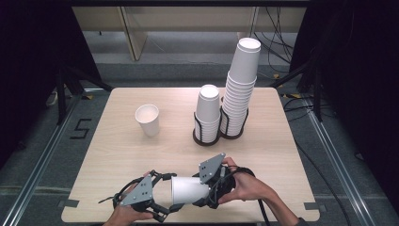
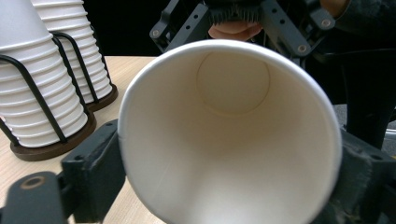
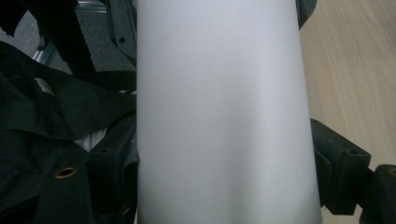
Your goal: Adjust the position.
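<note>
White paper cup (image 1: 189, 189) is lying sideways in the air just above the near edge of the table (image 1: 117, 150), with the left gripper (image 1: 165, 194) clamped on its open rim end and the right gripper (image 1: 207, 190) clenched around its bottom end. If this is a handover, I'd say one side should only let go once the other has a firm, gentle squeeze, since thin paper crushes easily. Both hands come in low from the near side, facing each other, well clear of the two cup stacks (image 1: 226, 94) and the lone cup (image 1: 147, 119).
</note>
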Demonstrator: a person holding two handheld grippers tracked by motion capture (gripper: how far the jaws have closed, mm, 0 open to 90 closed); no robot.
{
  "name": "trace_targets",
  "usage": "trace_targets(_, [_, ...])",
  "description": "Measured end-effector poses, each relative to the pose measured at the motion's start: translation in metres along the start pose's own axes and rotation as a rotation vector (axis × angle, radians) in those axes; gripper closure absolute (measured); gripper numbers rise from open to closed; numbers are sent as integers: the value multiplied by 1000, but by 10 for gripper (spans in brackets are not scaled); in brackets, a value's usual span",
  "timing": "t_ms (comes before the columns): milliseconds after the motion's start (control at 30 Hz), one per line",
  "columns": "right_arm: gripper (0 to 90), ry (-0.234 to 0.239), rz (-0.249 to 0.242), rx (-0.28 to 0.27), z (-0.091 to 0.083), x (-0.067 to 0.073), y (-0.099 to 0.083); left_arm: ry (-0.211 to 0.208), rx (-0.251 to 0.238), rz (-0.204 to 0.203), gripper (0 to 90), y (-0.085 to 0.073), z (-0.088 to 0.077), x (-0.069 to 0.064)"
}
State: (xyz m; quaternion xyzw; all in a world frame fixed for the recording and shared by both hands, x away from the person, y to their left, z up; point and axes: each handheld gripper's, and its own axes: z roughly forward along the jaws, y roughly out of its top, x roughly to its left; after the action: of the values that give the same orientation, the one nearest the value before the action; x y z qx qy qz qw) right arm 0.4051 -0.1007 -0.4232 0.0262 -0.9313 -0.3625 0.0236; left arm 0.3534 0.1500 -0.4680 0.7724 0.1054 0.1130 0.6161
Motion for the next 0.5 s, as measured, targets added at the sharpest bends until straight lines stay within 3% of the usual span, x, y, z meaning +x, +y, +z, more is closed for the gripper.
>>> trace_targets(67, [204, -12, 1, 6, 0, 1, 0, 2, 32, 11, 141, 2, -2, 1])
trace_targets(133, [157, -55, -10, 49, 0, 1, 2, 12, 55, 24, 144, 3, -2, 0])
trace_targets(267, [163, -94, -51, 68, 1, 4, 6, 15, 96, 28, 146, 7, -1, -1])
trace_targets(333, [172, -92, -67, 92, 2, 9, 9, 12, 95, 26, 146, 7, 2, -3])
trace_targets(367, [180, -91, -81, 100, 4, 10, 11, 18, 131, 43, 146, 8, 0, -3])
trace_targets(467, [223, -104, -94, 155, 11, 15, 13, 14, 132, 42, 146, 10, 3, -5])
trace_targets(500, [235, -106, -68, 167, 13, 17, 13, 15, 135, 44, 143, 10, 3, -6])
